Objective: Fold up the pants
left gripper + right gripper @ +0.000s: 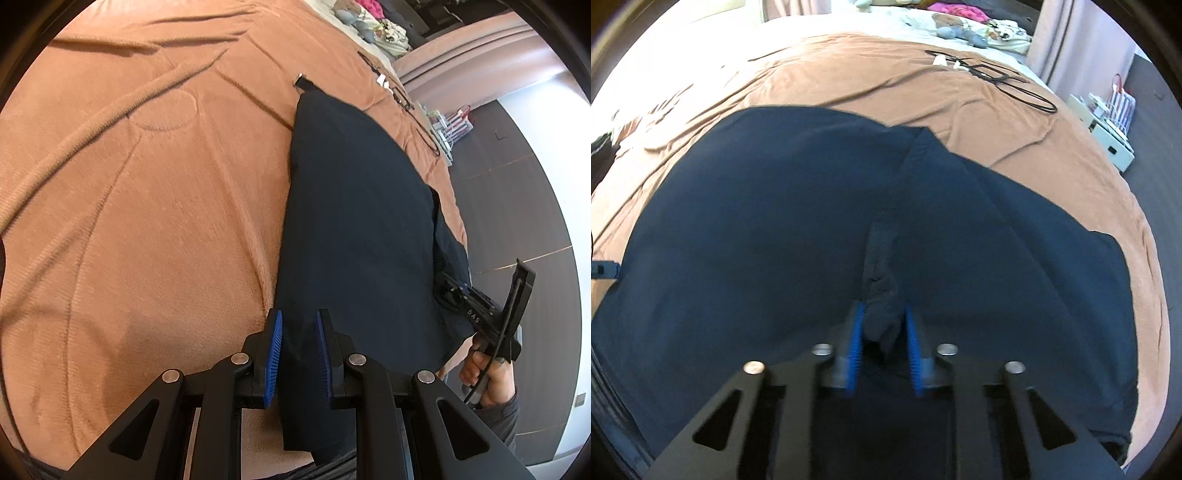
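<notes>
We see dark navy pants (354, 206) spread flat on a brown blanket (147, 184) that covers the bed; in the left wrist view they run from 6 o'clock up toward 12 o'clock, just right of centre, and in the right wrist view (775, 221) they fill the middle and lower part of the picture. Our left gripper (299, 354) sits at 6 o'clock with its blue-padded fingers (275, 354) drawn close on an edge of the pants, the cloth pinched between the pads. Our right gripper (882, 354) also sits at 6 o'clock in its own view; its fingers (855, 354) are closed on a bunched fold of the dark cloth near the seam, though the picture is blurred there. In the left wrist view we find the right gripper (476, 306) again at 4 o'clock, at the pants' edge, held by a hand (484, 373). Black cables (1008, 79) lie on the blanket at 1 o'clock, well apart from the pants; soft toys and clothes (964, 27) lie further off at 12 o'clock.
</notes>
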Tool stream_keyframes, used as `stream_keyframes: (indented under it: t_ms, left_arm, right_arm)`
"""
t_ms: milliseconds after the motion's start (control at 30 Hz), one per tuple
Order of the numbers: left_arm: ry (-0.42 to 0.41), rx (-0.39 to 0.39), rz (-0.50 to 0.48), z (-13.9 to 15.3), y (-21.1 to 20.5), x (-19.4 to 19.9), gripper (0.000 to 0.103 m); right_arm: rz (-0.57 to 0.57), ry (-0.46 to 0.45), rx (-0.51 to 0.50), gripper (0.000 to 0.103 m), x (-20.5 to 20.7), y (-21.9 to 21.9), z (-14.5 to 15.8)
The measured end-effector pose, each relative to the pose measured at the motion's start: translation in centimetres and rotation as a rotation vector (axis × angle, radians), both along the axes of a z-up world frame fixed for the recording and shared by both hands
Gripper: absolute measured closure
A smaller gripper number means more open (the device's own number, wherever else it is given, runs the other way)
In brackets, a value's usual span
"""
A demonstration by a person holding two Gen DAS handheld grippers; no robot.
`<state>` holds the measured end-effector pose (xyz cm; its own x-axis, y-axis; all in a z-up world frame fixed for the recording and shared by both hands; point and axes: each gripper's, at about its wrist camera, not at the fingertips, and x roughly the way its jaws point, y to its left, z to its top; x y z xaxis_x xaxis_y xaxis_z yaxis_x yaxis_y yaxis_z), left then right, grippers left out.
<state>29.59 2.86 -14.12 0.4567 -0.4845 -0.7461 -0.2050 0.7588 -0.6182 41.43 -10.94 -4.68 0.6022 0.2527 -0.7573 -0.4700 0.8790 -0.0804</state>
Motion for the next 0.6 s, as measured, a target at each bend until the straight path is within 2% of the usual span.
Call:
stream_keyframes:
  t_ms: [333, 600]
  left_arm:
    - [-0.011, 0.007, 0.022, 0.5, 1.1, -0.1, 0.084]
    - [-0.011, 0.023, 0.009, 0.8, 0.4, 0.2, 0.084]
  right_arm:
    - [-0.064, -0.061, 0.101, 0.096, 1.7, -4.1, 5.1]
    - [-0.136, -0.102, 0.113, 0.096, 3.4, -7.2, 7.7]
